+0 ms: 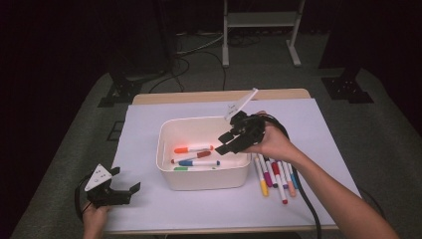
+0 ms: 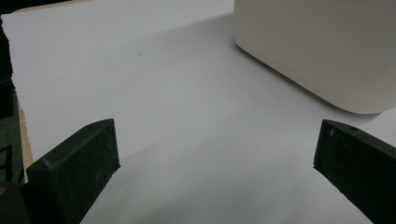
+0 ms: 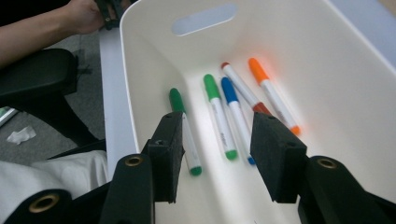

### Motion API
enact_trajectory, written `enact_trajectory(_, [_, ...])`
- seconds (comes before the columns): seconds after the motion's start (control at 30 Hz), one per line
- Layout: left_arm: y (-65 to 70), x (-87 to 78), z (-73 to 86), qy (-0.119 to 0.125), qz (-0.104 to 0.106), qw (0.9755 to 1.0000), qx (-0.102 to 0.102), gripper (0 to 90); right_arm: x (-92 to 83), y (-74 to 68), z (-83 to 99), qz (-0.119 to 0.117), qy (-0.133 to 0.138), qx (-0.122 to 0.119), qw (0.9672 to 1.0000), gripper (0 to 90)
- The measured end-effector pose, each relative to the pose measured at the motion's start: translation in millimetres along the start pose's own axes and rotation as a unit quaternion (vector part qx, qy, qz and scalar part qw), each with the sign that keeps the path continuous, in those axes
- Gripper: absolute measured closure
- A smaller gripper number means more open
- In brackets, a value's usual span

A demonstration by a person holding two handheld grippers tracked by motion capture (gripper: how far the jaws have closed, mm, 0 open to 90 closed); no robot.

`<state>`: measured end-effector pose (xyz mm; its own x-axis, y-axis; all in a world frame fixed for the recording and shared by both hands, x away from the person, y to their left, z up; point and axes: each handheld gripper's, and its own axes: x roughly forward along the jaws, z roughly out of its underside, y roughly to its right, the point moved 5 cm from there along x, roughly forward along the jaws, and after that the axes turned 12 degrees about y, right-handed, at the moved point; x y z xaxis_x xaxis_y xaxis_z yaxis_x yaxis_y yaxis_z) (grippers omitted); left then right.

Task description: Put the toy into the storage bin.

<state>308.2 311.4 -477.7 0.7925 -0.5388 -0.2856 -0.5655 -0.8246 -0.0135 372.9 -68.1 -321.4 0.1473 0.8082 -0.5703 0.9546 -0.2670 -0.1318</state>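
Note:
A white bin (image 1: 204, 180) stands mid-table and holds several markers: orange (image 1: 193, 148), red (image 1: 192, 157), blue (image 1: 199, 163) and green (image 1: 195, 169). My right gripper (image 1: 227, 143) hovers over the bin's right side, tilted down into it, jaws open with nothing between them. In the right gripper view its jaws (image 3: 219, 125) frame the markers on the bin floor (image 3: 327, 93), among them the orange one (image 3: 273, 95) and the blue one (image 3: 236, 114). My left gripper (image 1: 125, 179) rests open on the white sheet left of the bin; its jaws (image 2: 217, 135) stand wide over bare paper, the bin wall (image 2: 327, 46) ahead.
A row of several markers (image 1: 276, 175) lies on the sheet just right of the bin, under my right forearm. White paper (image 1: 149, 124) covers the table, whose wooden far edge (image 1: 199, 96) shows. A black cable (image 1: 306, 199) trails off the front. A metal frame (image 1: 261, 30) stands beyond.

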Motion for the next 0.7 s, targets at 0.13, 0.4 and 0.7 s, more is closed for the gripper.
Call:
enact_trajectory(0.13, [0.2,-0.1,0.0,0.001,-0.001,1.0,0.0,0.0,-22.2,4.8,7.7,0.022,0.009,0.005,0.9997,52.2])
enact_trajectory(0.4, [0.6,-0.2,-0.1,0.002,-0.003,1.0,0.0,0.0,-58.3,10.6,30.3,0.053,0.025,0.026,0.9979,49.8])
enact_trajectory(0.7, [1.1,0.0,-0.1,0.004,-0.004,1.0,0.0,0.0,-85.2,24.7,74.3,0.09,0.032,0.065,0.9933,48.5])
